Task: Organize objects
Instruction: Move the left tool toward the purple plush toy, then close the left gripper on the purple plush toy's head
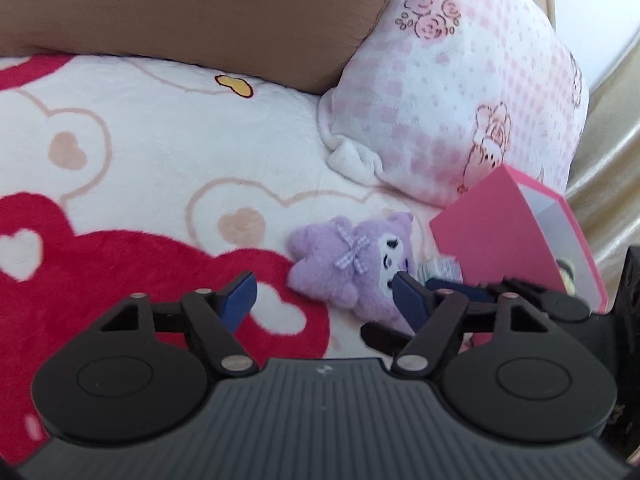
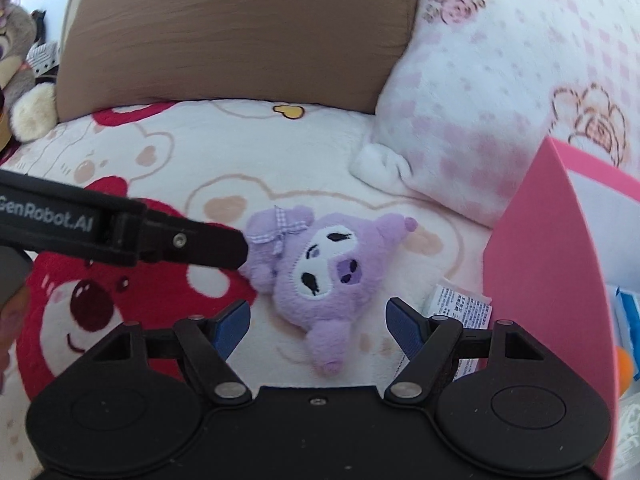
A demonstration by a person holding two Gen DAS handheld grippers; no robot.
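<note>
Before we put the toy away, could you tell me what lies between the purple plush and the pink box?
A white printed label lies on the blanket between the purple plush and the pink box, shown best in the right wrist view.

A bed fills the view, spread with a plush white blanket (image 2: 304, 152) printed with red bears and pale hearts. A brown pillow (image 2: 240, 28) leans at its head, just beside a pink-checked, rose-printed pillow (image 1: 460, 92). Shiny cream fabric (image 1: 600, 184) hangs at the right edge. Soft daylight falls evenly.
</note>
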